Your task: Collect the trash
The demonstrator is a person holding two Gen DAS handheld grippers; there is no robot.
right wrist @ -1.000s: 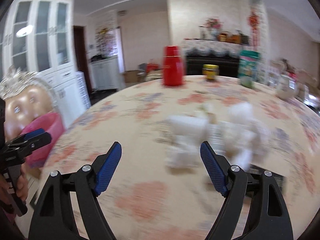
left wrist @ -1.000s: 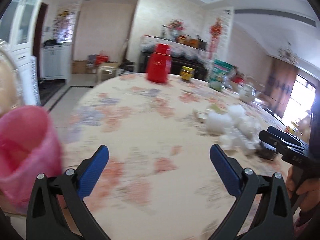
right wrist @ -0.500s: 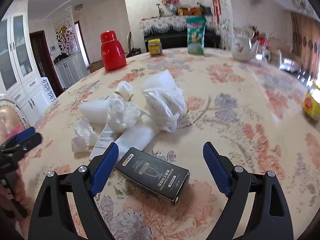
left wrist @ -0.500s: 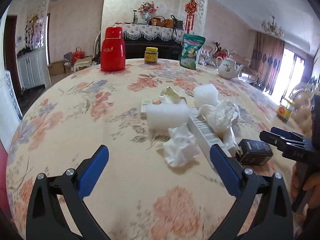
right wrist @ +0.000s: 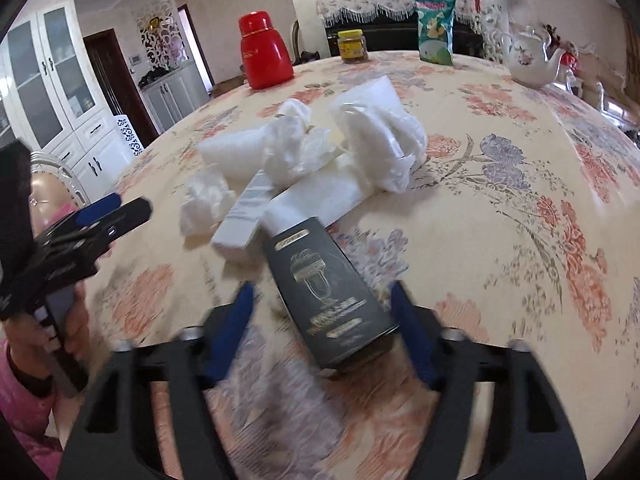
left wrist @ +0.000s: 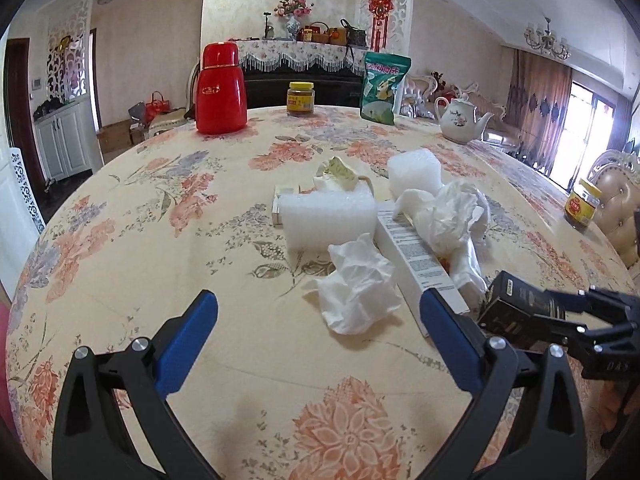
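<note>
Right gripper (right wrist: 322, 308) closing around the black box (right wrist: 328, 292) lying on the floral table (right wrist: 500, 200), left pad not touching yet. Left gripper (left wrist: 318, 320) wide open, empty, near crumpled tissue (left wrist: 356, 284).

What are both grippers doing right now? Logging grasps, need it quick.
Left gripper: open, holding nothing.
Right gripper: closing around the black rectangular cardboard box; fingers not yet pressing on it.
</note>
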